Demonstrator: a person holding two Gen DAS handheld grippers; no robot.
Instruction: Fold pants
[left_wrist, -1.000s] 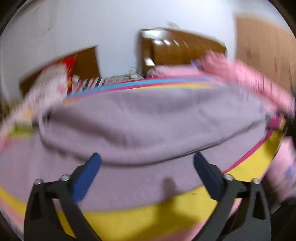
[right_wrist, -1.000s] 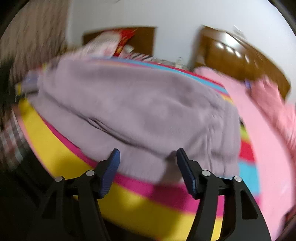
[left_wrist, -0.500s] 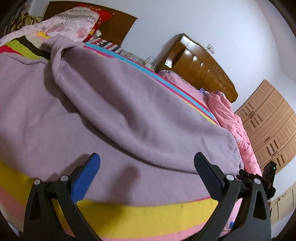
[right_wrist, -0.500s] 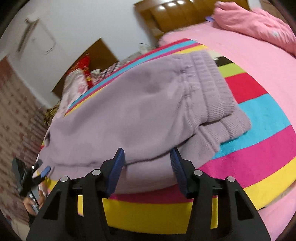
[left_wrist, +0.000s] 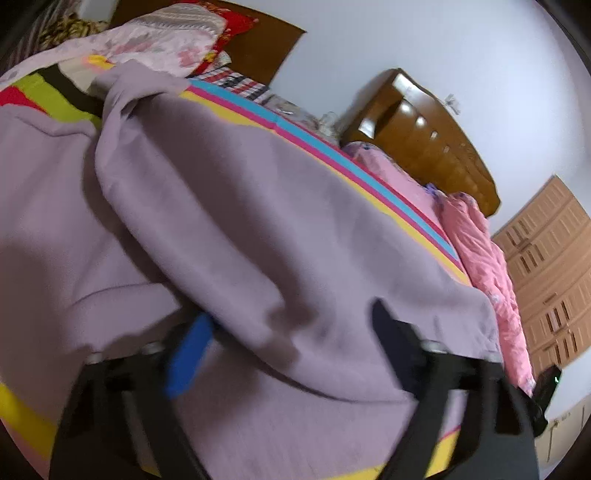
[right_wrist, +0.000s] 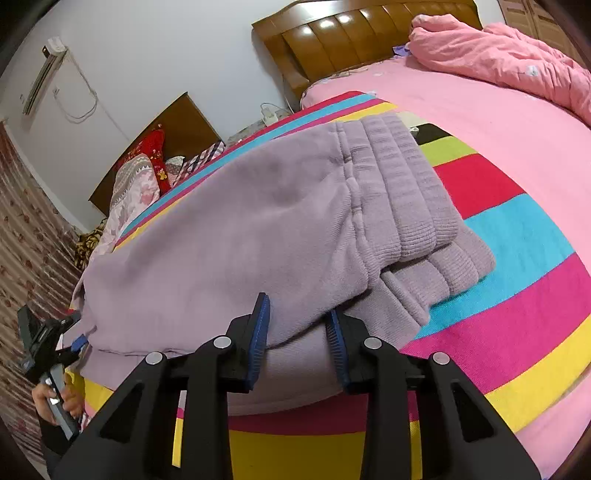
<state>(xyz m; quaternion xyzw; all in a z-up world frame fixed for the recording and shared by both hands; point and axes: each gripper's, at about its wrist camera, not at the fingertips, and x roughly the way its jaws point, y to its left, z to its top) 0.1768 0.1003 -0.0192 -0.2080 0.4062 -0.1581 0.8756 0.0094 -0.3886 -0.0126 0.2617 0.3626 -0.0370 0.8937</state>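
Lilac fleece pants (right_wrist: 258, 229) lie folded lengthwise on a striped blanket (right_wrist: 517, 295), ribbed waistband (right_wrist: 413, 199) to the right. My right gripper (right_wrist: 297, 332) is open, its jaws around the near edge of the top layer beside the waistband. In the left wrist view the pants (left_wrist: 258, 221) fill the frame, leg ends far left. My left gripper (left_wrist: 291, 336) is open wide, its blue left fingertip (left_wrist: 188, 350) tucked under the top layer's edge, motion-blurred. The left gripper also shows in the right wrist view (right_wrist: 74, 343) at the pants' left end.
A pink quilt (right_wrist: 498, 55) lies bunched on the pink bed (right_wrist: 480, 122) to the right. A wooden headboard (right_wrist: 351, 37) stands at the back. Pillows (right_wrist: 140, 177) are piled at the far left, and a wardrobe (left_wrist: 546, 258) stands to the right.
Both grippers have moved in to the pants' near edge. The left fingertip has slid under the top layer. The right jaws have narrowed around the fold near the waistband.
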